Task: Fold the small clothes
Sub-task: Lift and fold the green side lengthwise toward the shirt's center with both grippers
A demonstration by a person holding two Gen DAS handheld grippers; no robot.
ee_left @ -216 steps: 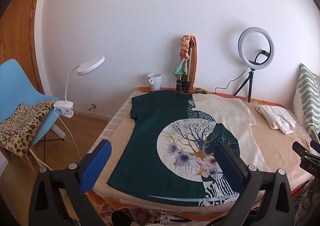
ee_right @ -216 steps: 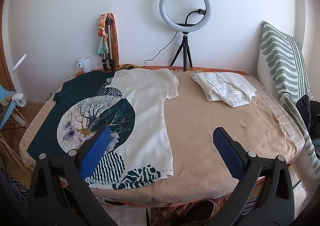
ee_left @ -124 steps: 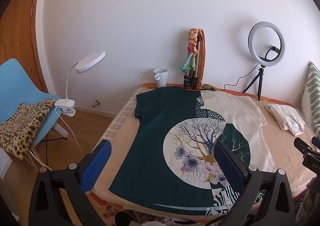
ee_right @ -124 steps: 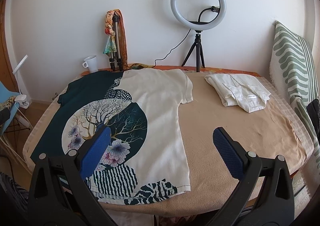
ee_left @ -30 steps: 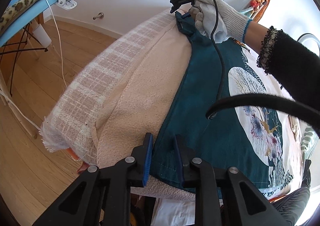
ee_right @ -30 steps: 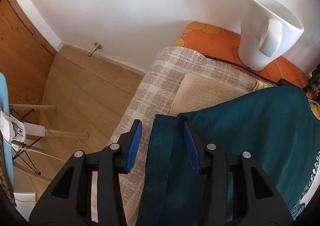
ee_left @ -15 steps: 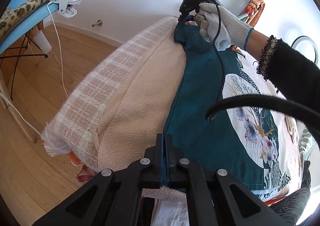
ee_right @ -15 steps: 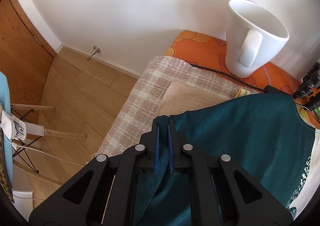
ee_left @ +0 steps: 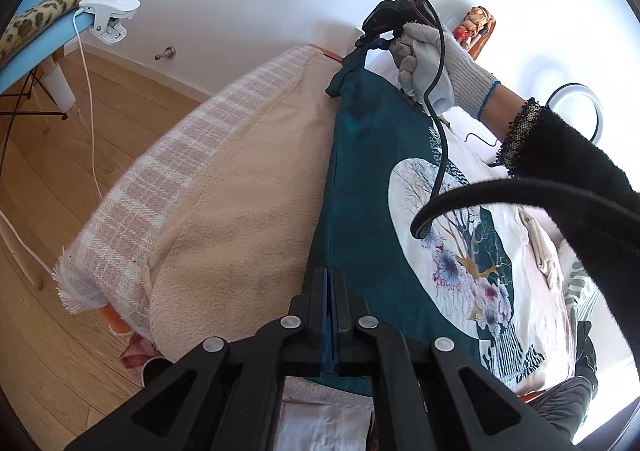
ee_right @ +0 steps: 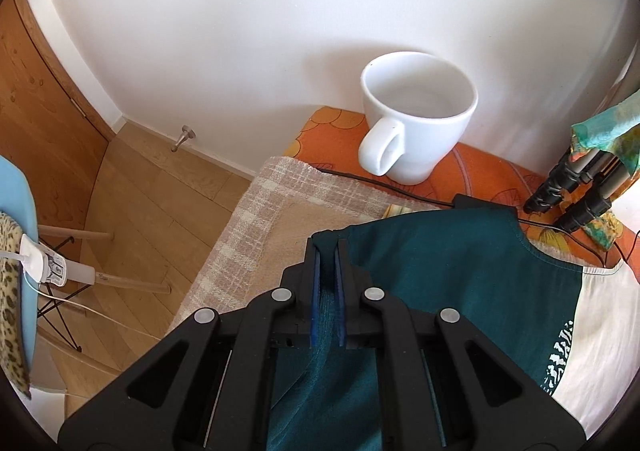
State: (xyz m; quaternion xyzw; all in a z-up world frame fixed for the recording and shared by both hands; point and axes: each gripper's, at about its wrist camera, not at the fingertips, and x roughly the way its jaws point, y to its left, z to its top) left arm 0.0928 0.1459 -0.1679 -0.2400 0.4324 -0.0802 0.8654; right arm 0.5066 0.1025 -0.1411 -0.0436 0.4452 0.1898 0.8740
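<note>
A gloved right hand reaches out over the far end of the tabletop, arm in a black sleeve. Its right tool is pinched tight on the sleeve edge of the green t-shirt, lifting it up near a white mug. The left tool points down, and its two sides are squeezed together on the shirt's near hem. The shirt lies flat on a tan blanket, stretched between both tools.

Your shirt lies on the blanket covering the tabletop; the mug stands behind its sleeve, tripod legs to the right
</note>
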